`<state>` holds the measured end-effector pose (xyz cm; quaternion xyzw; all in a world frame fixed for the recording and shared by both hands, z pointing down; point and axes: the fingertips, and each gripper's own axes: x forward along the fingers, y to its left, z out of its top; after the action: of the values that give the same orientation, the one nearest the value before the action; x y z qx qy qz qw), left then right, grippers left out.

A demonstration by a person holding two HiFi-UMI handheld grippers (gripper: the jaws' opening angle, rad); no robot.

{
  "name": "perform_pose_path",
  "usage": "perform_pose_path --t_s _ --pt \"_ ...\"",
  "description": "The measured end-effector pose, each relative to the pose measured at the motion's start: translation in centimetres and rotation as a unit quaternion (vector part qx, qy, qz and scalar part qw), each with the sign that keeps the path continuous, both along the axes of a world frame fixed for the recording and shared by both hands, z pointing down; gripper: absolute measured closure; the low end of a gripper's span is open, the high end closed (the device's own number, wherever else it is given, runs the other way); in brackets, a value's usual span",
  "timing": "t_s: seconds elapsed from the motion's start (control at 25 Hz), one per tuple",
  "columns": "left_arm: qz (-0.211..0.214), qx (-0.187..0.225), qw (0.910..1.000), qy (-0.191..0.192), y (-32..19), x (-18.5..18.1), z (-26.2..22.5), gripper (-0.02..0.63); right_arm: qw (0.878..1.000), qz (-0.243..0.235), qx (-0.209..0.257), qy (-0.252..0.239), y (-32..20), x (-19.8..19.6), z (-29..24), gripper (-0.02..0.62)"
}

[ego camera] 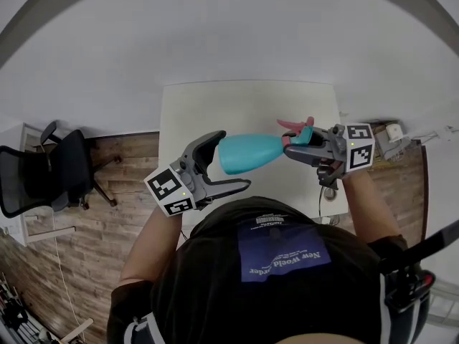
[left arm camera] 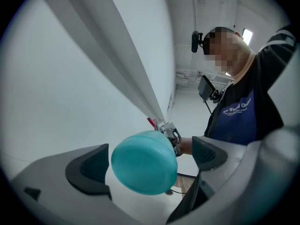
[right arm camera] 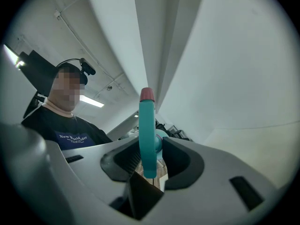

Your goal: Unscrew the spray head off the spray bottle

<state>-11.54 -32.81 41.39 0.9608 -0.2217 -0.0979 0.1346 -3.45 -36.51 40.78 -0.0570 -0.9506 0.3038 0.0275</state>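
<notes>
The teal spray bottle [ego camera: 251,153] lies level in the air above the white table [ego camera: 215,106], with its pink-tipped spray head [ego camera: 300,133] to the right. My right gripper [ego camera: 292,151] is shut on the spray head; in the right gripper view the teal head [right arm camera: 147,130] stands on edge between the pads. My left gripper [ego camera: 233,160] stands open around the bottle's bottom end. In the left gripper view the round base [left arm camera: 144,162] sits between the two pads [left arm camera: 89,170] with a gap on each side.
A black office chair [ego camera: 43,170] stands on the wooden floor at the left. A small grey device with cables [ego camera: 391,138] lies by the table's right edge. The person's torso [ego camera: 280,264] is close below the bottle.
</notes>
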Motion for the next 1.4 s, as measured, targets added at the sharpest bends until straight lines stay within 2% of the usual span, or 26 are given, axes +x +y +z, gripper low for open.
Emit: perform_pose_path --t_s 0.36,0.68,0.88,1.2,1.4 --pt "0.033 0.015 0.9993 0.005 -0.4 2.7 -1.8 0.055 0.998 -0.028 -0.031 -0.038 0.5 -0.5 -1.1 0.467" --pt "0.048 0.023 0.9981 0.03 -0.4 2.4 -2.9 0.055 0.998 -0.051 -0.024 -0.028 1.0 -0.7 -1.1 0.468" --pt "0.073 0.047 0.9961 0.011 0.7 3.2 -2.8 0.055 0.997 -0.066 -0.034 -0.026 1.2 -0.8 -1.2 0.468" --pt "0.097 0.045 0.9939 0.029 1.1 3.5 -3.6 0.057 0.996 -0.052 -0.058 -0.036 1.1 -0.7 -1.2 0.468" --pt "0.094 0.038 0.9943 0.032 0.8 3.3 -3.5 0.063 0.997 -0.048 -0.047 -0.031 1.1 -0.7 -1.0 0.466"
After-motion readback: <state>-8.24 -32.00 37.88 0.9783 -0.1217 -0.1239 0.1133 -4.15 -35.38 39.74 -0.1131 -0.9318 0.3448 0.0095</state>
